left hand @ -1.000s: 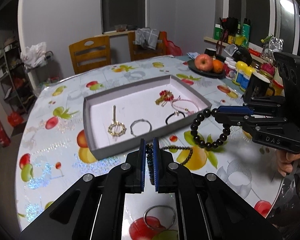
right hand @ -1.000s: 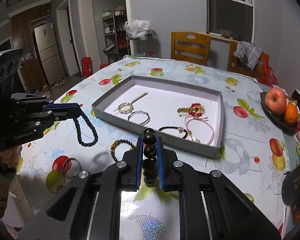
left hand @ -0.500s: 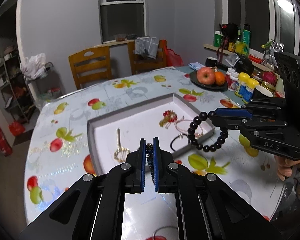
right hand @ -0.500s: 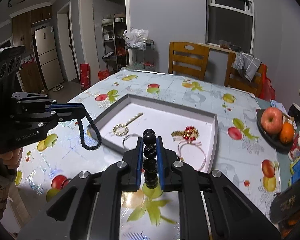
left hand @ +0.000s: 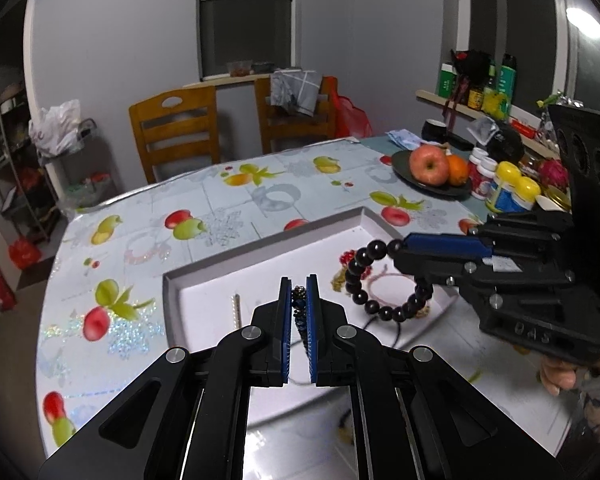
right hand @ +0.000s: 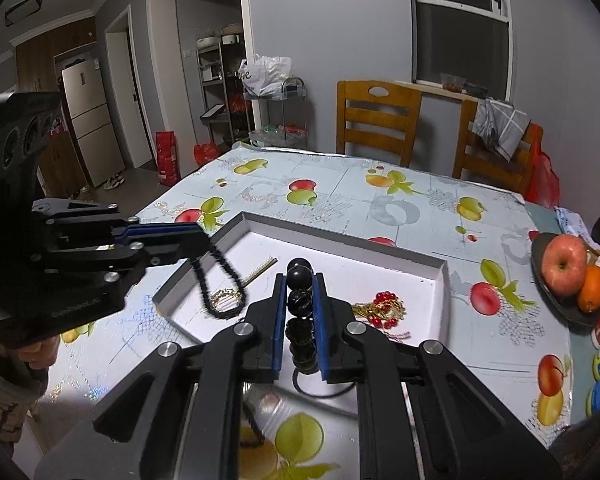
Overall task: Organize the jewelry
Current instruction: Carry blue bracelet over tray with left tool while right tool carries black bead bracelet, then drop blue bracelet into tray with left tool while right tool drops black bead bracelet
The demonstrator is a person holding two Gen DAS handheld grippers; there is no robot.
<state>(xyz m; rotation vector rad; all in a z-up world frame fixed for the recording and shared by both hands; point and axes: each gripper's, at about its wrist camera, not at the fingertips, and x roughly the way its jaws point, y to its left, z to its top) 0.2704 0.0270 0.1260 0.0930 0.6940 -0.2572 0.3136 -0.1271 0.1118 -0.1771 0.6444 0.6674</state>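
Note:
A grey tray (left hand: 260, 252) (right hand: 340, 236) with a white floor lies on the fruit-print tablecloth. My left gripper (left hand: 299, 300) (right hand: 196, 240) is shut on a small dark beaded bracelet (right hand: 220, 288) that hangs above the tray's left end. My right gripper (right hand: 299, 300) (left hand: 400, 250) is shut on a large black bead bracelet (left hand: 380, 284) (right hand: 300, 304) held above the tray's right half. In the tray lie a red-and-gold ornament (right hand: 384, 308), a gold ring piece with a bar (right hand: 256, 274), a pink cord bracelet (left hand: 384, 284) and a black band (right hand: 320, 390).
A dark plate (left hand: 428, 188) with an apple (left hand: 429, 165) and an orange stands at the table's far right, beside jars (left hand: 508, 188). Two wooden chairs (right hand: 376, 120) stand behind the table. A gold-bead bracelet (right hand: 252, 436) lies on the cloth near my right gripper.
Both grippers have risen and moved forward from the near table edge to above the tray, each carrying its bracelet. The jaws stay shut.

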